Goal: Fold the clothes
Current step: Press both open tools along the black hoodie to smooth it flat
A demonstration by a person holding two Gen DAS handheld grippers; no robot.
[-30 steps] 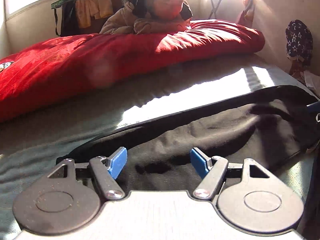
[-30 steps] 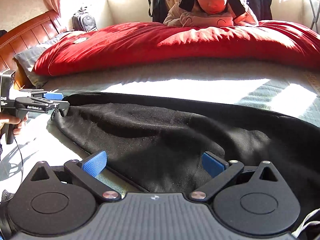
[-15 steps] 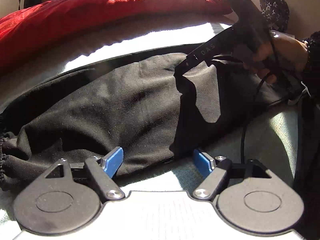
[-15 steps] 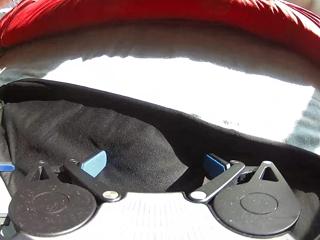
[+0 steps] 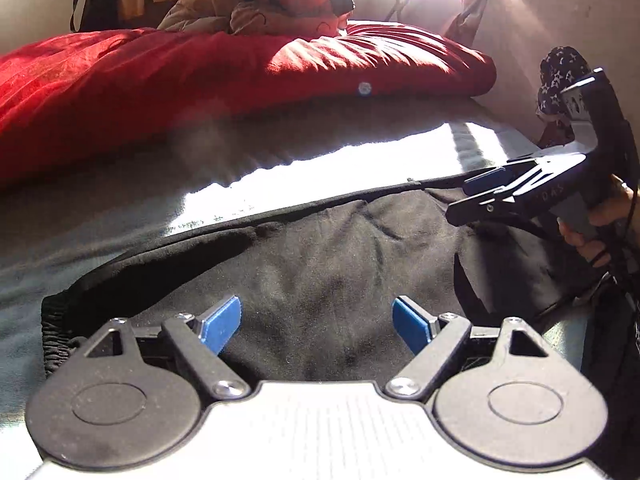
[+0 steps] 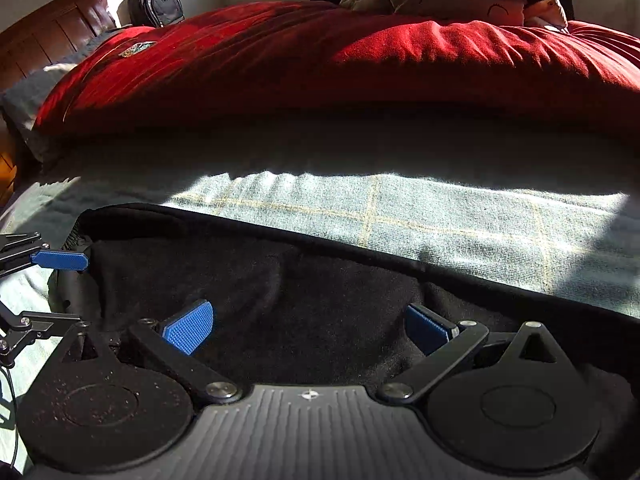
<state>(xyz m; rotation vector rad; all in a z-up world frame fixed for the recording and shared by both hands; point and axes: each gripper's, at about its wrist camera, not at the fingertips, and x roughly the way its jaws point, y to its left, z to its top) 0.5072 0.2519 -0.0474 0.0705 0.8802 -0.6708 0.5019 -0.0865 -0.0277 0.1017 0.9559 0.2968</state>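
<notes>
While the left wrist view looks across the bed, the left gripper sits at the bottom centre of the frame with its blue-padded fingers spread wide apart, holding nothing, over the near part of a black fabric garment. That garment lies flat on the grey-green checked bed cover, running from an elastic cuff at the lower left towards the right edge of the frame. At the right edge the right gripper shows side-on, held in a hand, its tip low over the garment's far end; from this angle I cannot tell whether it touches the cloth. A puffy red quilt fills the upper left, with a person in a beige jacket leaning on it at the top. In the right wrist view, the right gripper occupies the bottom centre, its blue pads likewise wide apart and empty above the black garment, which spreads across the lower half of the frame. At the left edge the left gripper reaches in by the garment's cuff end. Beyond the sunlit bed cover lies the red quilt, with a dark backpack at the upper left.
</notes>
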